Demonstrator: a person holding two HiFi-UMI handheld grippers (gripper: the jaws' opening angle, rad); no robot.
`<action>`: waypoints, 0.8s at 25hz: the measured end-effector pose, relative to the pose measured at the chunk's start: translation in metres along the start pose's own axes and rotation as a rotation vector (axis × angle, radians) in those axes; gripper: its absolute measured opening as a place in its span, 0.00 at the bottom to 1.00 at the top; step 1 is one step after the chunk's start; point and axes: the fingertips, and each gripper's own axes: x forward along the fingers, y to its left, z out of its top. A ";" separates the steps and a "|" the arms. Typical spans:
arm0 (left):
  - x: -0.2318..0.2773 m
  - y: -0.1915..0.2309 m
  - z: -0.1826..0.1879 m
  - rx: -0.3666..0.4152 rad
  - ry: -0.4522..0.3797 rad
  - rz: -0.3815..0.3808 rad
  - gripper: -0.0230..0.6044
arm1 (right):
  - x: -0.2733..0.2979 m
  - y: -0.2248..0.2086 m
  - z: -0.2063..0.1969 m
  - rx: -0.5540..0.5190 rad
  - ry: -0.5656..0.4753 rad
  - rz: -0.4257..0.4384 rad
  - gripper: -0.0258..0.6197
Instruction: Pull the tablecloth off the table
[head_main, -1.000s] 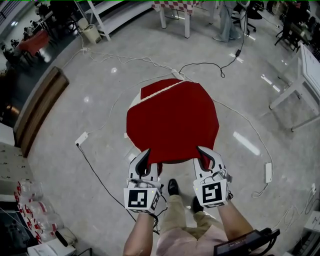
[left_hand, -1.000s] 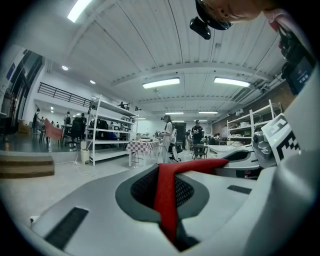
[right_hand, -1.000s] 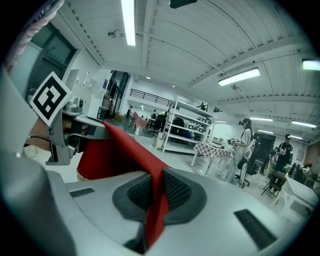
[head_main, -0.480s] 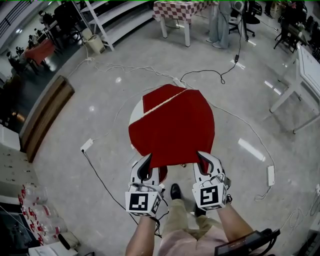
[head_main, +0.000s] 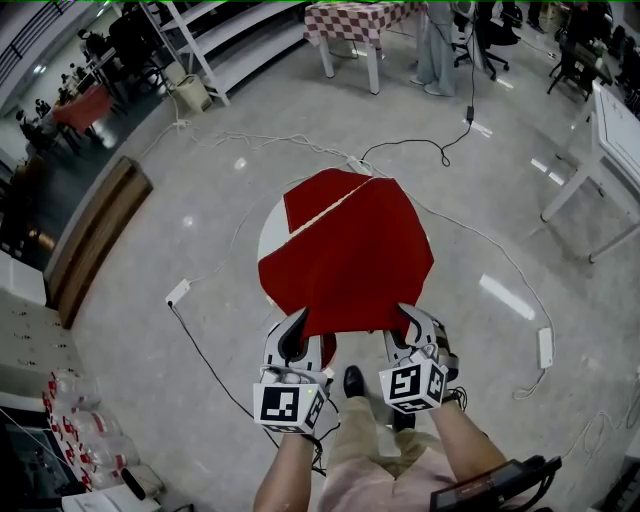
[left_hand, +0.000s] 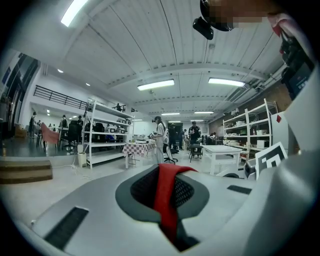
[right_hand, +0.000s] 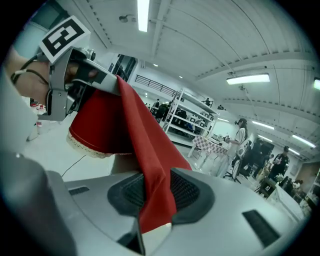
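A glossy grey floor (head_main: 520, 200) is seen, with ceiling light reflected in it. A black cable (head_main: 468, 112) and white cables (head_main: 480, 240) are strewn across it, and white power strips are laid at four o'clock (head_main: 545, 347) and nine o'clock (head_main: 178, 292). A check-covered table (head_main: 362, 17) is placed at twelve o'clock, white shelving (head_main: 215, 40) at eleven, a white table (head_main: 615, 130) at two. A long wooden platform (head_main: 95, 235) is set at ten o'clock. In the left gripper view a white ribbed ceiling (left_hand: 150, 45) is lit by strip lights (left_hand: 157, 85).
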 end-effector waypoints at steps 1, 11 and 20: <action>0.000 -0.002 0.000 0.001 0.002 -0.001 0.09 | 0.000 0.002 -0.004 0.009 0.008 0.007 0.21; -0.014 -0.013 -0.007 -0.012 0.018 0.004 0.09 | -0.026 -0.016 -0.002 0.101 -0.043 -0.011 0.08; -0.041 -0.017 -0.002 0.031 0.017 0.078 0.09 | -0.072 -0.034 0.035 0.114 -0.123 0.019 0.08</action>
